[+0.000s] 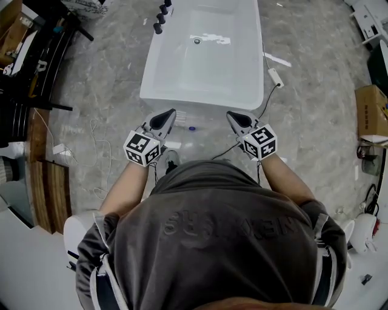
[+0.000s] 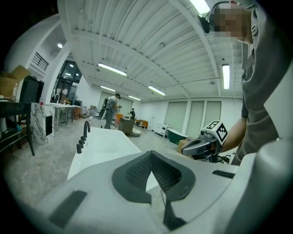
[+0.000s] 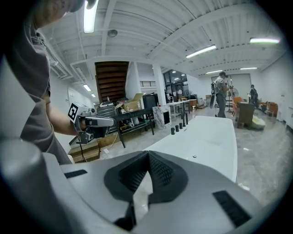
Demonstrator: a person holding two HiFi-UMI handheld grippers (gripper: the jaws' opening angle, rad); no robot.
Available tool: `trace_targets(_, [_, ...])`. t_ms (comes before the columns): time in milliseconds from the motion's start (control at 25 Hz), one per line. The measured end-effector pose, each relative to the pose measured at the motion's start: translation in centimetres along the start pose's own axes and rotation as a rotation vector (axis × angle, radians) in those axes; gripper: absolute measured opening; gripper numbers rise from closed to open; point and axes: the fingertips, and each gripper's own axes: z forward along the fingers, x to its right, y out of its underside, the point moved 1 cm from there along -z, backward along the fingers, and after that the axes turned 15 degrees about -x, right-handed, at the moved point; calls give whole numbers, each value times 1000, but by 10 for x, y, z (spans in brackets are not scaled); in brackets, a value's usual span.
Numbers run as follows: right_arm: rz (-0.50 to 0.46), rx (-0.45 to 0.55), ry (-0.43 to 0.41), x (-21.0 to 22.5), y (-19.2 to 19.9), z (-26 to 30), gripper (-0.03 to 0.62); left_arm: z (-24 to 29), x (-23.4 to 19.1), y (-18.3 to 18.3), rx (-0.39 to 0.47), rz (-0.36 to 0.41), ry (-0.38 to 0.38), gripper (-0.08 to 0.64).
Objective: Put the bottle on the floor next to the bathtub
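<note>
- Here we are over the person's shoulders, standing at the short end of a white bathtub (image 1: pixel 149 72), which stretches away at 12 o'clock.
- Left tongs (image 1: pixel 171 113) are held up at 11 o'clock from the chest. In their own view the left tongs (image 2: pixel 151 153) are pinched together at the tips, with nothing between them.
- Right tongs (image 1: pixel 231 115) are at 1 o'clock, level with the other pair and well apart from it. Their own view shows the right tongs (image 3: pixel 147 154) closed to a point too, and empty.
- Each pair catches the other side-on: the right one (image 2: pixel 184 151) at 3 o'clock, the left one (image 3: pixel 112 121) at 9 o'clock.
- The bottle (image 1: pixel 191 128): a small thing with a blue-violet top sits on the grey marbled floor (image 1: pixel 109 91), just beside the tub's near end and between the two pairs of tongs. It's too small to make out more.
- Neither pair touches it; both are up in the air.
- Black taps (image 1: pixel 161 17) line the tub's far corner at 11 o'clock, and the drain (image 1: pixel 196 41) shows in the basin.
- A cardboard box (image 1: pixel 371 112) is at 3 o'clock, and a black rack (image 1: pixel 36 54) at 10 o'clock.
- Far down the hall, a person (image 2: pixel 111 110) stands beyond the tub.
</note>
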Motion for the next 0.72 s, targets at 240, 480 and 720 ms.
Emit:
trace_targets(240, [5, -3, -2, 3, 4, -5, -9, 1, 4, -1, 1, 2, 2, 5])
trace_targets(480, [12, -19, -11, 0, 9, -4, -11, 0, 6, 0, -4, 7, 5, 5])
trace_targets(720, [6, -20, -15, -3, 7, -1, -11, -3, 4, 5, -7, 1, 1, 6])
